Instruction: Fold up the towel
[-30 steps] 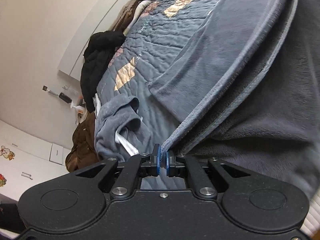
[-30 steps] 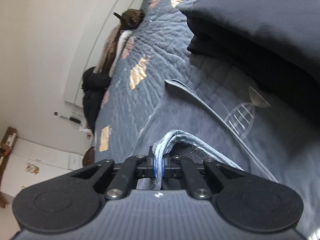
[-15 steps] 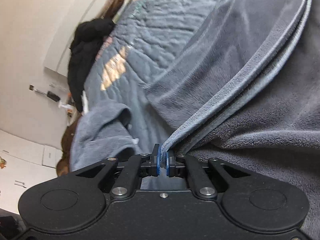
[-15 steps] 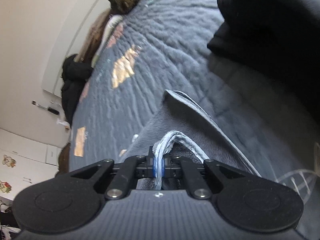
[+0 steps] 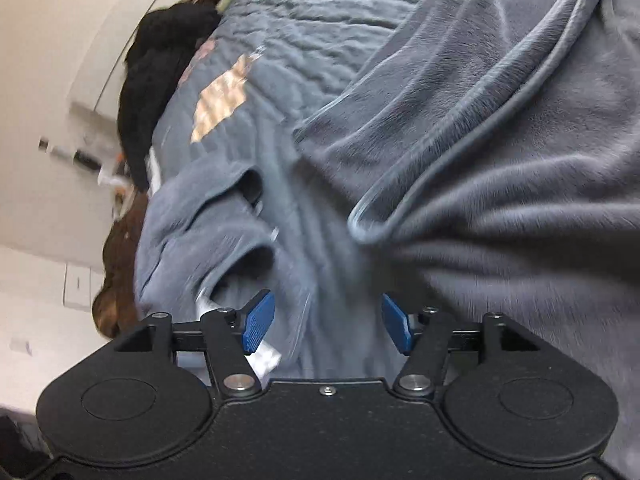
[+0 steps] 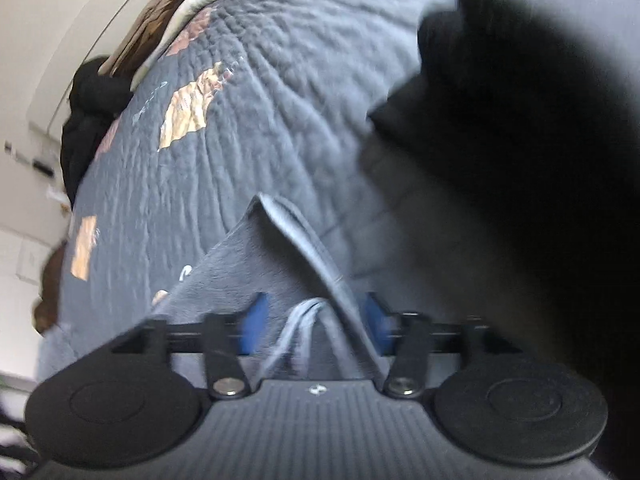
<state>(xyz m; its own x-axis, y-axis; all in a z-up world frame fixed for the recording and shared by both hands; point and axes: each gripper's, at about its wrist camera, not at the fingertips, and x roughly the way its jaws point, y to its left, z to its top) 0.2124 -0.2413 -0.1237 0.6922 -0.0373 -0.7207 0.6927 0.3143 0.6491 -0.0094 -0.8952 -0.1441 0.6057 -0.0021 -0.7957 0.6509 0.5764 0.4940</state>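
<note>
Both claws, left (image 5: 326, 322) and right (image 6: 316, 322), gape empty over the doubled grey plush towel (image 5: 500, 128) on the quilted bed (image 5: 320, 40), so smoothing or another fold looks next.

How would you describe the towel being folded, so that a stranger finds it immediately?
Start at the quilted grey bedspread with tan patches. The towel lies flat on it ahead of the open left tongs: plush grey, with a piped hem, unlike the crumpled grey cloth beside it.
</note>
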